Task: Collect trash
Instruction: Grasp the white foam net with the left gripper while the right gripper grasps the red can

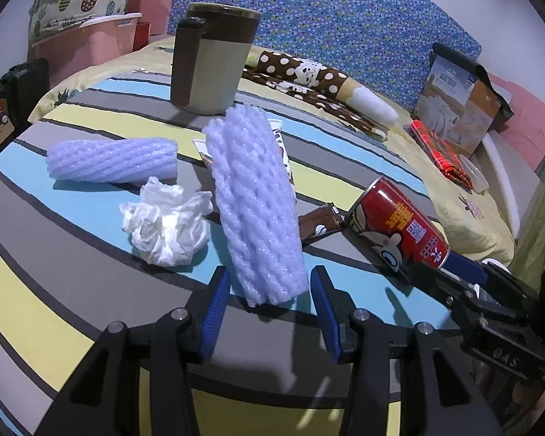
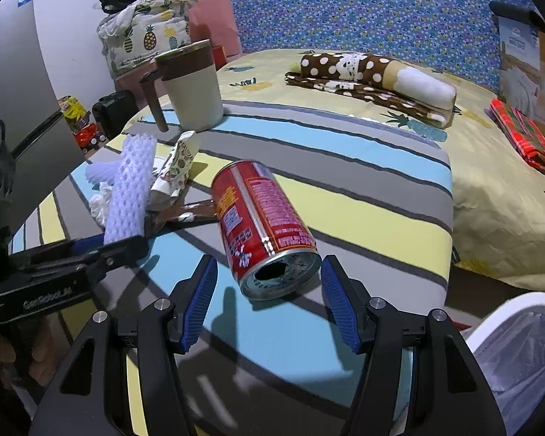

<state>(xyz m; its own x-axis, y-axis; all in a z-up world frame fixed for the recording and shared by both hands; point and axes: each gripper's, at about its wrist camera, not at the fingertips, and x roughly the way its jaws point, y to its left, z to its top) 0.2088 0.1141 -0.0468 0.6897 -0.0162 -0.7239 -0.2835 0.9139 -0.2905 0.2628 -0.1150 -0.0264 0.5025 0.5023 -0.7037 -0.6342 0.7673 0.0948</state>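
A striped cloth surface (image 1: pixel 91 254) is seen from two wrist cameras. The left gripper (image 1: pixel 270 290) is held spread, its blue pads on either side of the near end of a pale foam net sleeve (image 1: pixel 254 200), not pressing it. A second foam sleeve (image 1: pixel 112 160) lies at ten o'clock, and crumpled white tissue (image 1: pixel 167 229) just beside the first sleeve at nine o'clock. The right gripper (image 2: pixel 269 279) is also spread, flanking the open end of a red can (image 2: pixel 261 218) lying on its side, untouched. A brown-and-cream mug (image 2: pixel 192 91) stands at eleven o'clock. A lined white bin (image 2: pixel 519 345) is seen at four o'clock.
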